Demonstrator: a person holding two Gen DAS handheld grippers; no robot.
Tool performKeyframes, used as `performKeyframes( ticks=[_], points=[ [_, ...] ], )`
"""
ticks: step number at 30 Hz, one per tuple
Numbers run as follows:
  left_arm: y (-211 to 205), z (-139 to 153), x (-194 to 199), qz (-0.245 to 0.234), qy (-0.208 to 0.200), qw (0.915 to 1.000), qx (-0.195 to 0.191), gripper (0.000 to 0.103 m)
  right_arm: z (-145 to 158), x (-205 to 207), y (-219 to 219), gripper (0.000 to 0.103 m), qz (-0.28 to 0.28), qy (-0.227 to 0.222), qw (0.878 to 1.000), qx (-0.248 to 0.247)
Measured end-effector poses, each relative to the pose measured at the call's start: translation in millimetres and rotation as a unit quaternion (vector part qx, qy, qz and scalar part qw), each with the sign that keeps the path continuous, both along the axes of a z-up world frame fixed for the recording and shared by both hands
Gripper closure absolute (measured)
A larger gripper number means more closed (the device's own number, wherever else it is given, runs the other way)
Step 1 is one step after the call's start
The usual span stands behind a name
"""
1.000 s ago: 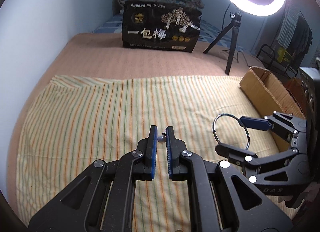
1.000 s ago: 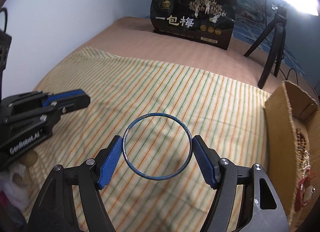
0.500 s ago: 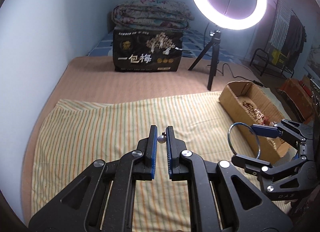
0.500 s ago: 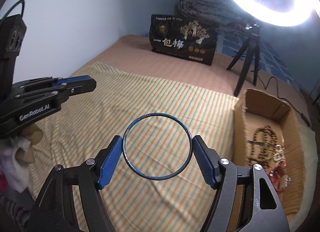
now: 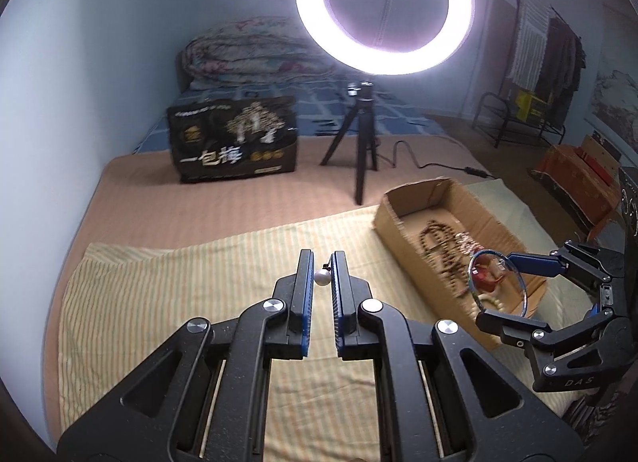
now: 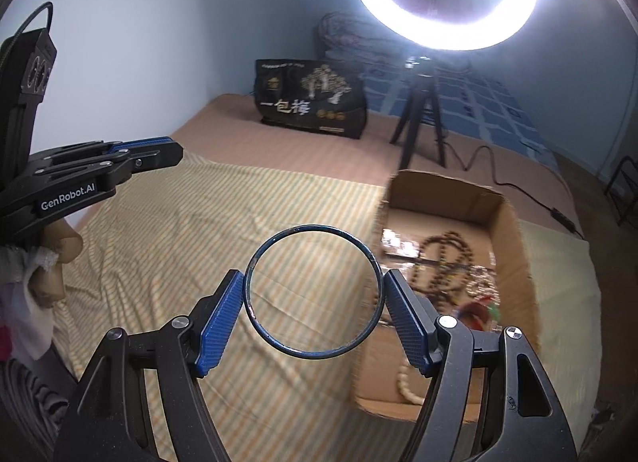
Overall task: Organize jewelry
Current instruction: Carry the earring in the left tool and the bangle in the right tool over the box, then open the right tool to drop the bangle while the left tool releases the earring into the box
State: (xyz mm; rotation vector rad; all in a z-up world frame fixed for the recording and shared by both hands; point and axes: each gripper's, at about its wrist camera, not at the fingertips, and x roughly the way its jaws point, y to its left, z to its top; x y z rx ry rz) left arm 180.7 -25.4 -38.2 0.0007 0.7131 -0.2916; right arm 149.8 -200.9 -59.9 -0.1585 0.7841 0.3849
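Observation:
My left gripper is shut on a small pearl earring, held above the striped cloth. My right gripper is shut on a thin dark blue bangle, gripped across its width. In the left wrist view the right gripper holds the bangle over the near end of the open cardboard box. The box holds a brown bead necklace and other jewelry. The left gripper shows at the left of the right wrist view.
A ring light on a black tripod stands behind the box, its cable trailing right. A black printed bag stands at the back of the bed. A folded quilt lies behind it. A wall runs along the left.
Both grippers have moved right and tilted up, bringing the cardboard box into full view. The bangle now sits over the box's near end. Both grips are unchanged.

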Motion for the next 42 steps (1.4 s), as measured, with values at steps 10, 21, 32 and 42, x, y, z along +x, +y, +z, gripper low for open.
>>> performKeyframes(
  ticks=[10, 21, 32, 42],
  points=[
    [-60.7, 12.7, 23.9, -0.032, 0.006, 0.9992, -0.021, 0.096, 5.3, -6.7, -53.0, 0.032, -0.031, -0.002, 0.999, -0.009],
    [-104.1, -2.9, 59.9, -0.033, 0.037, 0.9975, -0.051, 0.096, 1.2, 5.0, -96.3, 0.032, -0.061, 0.011, 0.998, -0.007],
    [-137.5, -25.0, 82.5, -0.037, 0.052, 0.9969, -0.047, 0.096, -12.2, 19.8, -117.6, 0.032, -0.072, 0.031, 0.997, -0.011],
    [-152.5, -32.2, 90.4, -0.038, 0.054, 0.9969, -0.041, 0.096, -20.5, 28.1, -121.6, 0.032, -0.074, 0.042, 0.996, -0.010]
  ],
)
